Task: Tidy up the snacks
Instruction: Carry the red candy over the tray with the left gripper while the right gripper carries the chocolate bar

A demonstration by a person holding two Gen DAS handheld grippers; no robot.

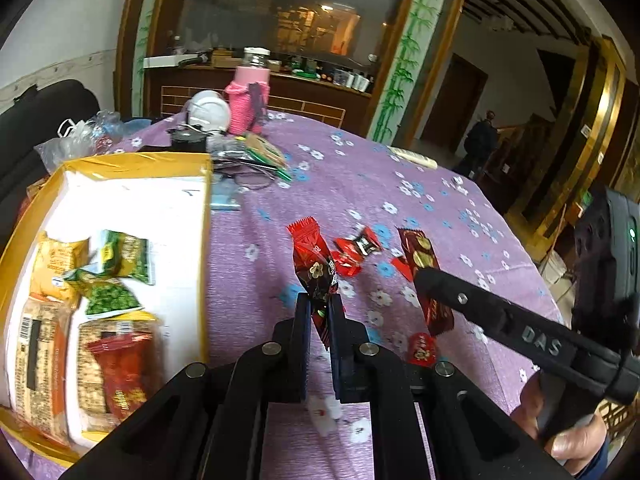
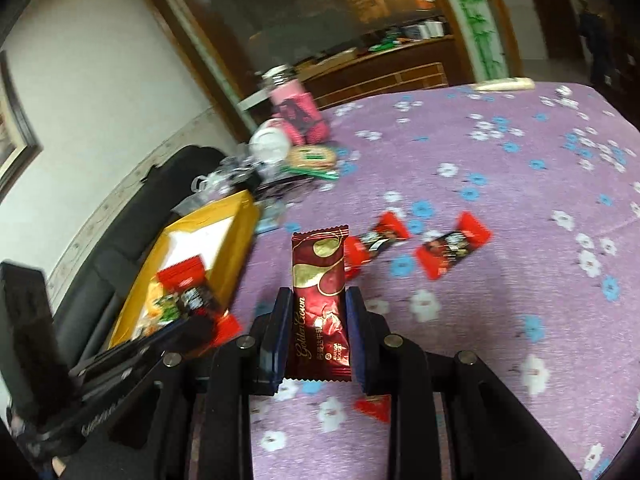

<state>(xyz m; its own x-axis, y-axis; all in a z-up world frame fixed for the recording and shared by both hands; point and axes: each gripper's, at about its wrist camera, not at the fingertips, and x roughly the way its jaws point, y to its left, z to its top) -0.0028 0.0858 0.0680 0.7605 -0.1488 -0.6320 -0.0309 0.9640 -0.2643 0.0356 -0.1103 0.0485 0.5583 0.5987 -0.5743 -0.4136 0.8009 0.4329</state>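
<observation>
- Pinching a red candy wrapper [image 1: 314, 276], the left gripper [image 1: 320, 312] is clamped tight.
- Right gripper [image 2: 319, 312] grasps a maroon nougat bar [image 2: 320, 308].
- Yellow box [image 1: 120, 164] holds green, orange and red snack packets [image 1: 116, 272].

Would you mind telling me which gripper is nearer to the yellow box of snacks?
Left. The left gripper, shut on a red candy, is just beside the yellow box; the right gripper, shut on a dark red bar, is farther away.
</observation>
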